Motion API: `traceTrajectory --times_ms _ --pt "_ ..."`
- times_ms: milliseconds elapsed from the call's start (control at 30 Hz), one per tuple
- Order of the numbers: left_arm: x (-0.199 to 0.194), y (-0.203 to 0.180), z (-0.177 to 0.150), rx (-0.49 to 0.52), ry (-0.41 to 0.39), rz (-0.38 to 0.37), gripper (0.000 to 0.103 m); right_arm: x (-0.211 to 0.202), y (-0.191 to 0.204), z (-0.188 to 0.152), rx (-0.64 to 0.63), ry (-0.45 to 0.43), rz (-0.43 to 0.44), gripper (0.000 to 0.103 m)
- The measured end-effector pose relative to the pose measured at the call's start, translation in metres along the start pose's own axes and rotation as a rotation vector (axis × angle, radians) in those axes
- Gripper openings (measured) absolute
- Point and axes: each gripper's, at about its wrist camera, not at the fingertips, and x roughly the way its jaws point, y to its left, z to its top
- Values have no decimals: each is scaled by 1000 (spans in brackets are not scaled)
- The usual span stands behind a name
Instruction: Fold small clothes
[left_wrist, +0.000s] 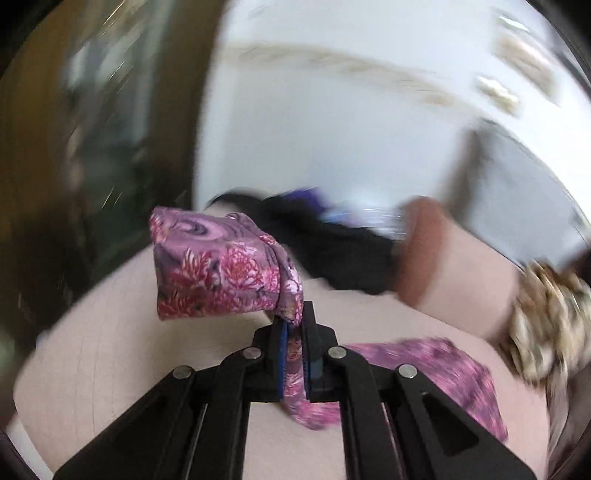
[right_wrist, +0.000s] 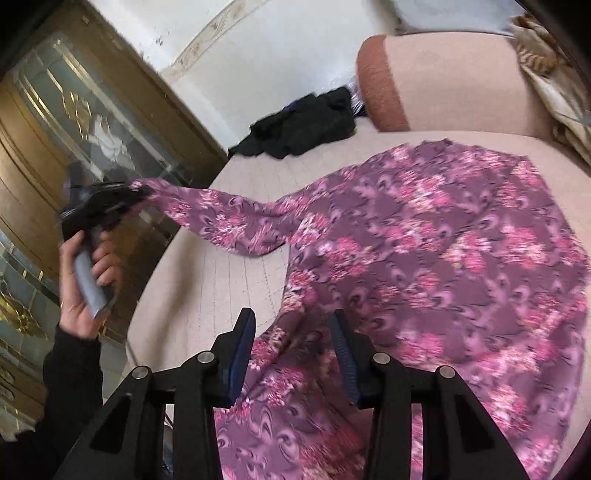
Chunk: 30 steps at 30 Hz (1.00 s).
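- So the purple floral garment (right_wrist: 443, 251) is mostly spread out on the pink sofa seat (right_wrist: 236, 273), with one sleeve pulled off to the side toward the seat edge.
- The left hand-held gripper (left_wrist: 293, 325) has that sleeve's cuff end pinched. In the left wrist view the jaws are closed right down on the fabric, with the cuff sticking out past the tips and a bit of cloth hanging below.
- You can see the same thing from the right wrist view: the left hand-held gripper (right_wrist: 142, 192) is off over the seat edge, sleeve strung out between it and the body of the garment.
- The right hand-held gripper (right_wrist: 291, 347) is spread wide and holding nothing. It hovers over the lower part of the garment, and I can't tell if the tips touch the cloth.
- My guess at the step is folding the sleeve in across the body. To do it well I'd carry the cuff low and flat over the chest area so the sleeve lands straight instead of twisted.
- I'd also use the open right one to pin the body down near the shoulder, so the whole thing doesn't drag along with the sleeve. This fabric looks thin and slippery.
- The dark clothes pile (right_wrist: 303, 125) near the armrest (right_wrist: 384, 81) is well clear, so no worry there.
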Motion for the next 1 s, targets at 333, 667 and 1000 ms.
traceTrajectory --times_ms 333,667,1000 --pt "-64 -193 -142 488 113 -334 6 -60 -96 14 171 -147 78 47" --pt "-16 -261 -288 847 385 -396 7 -50 -210 3 571 -48 236 69" --pt "-32 -274 -318 1014 341 -429 32 -20 -187 -17 483 204 144 75"
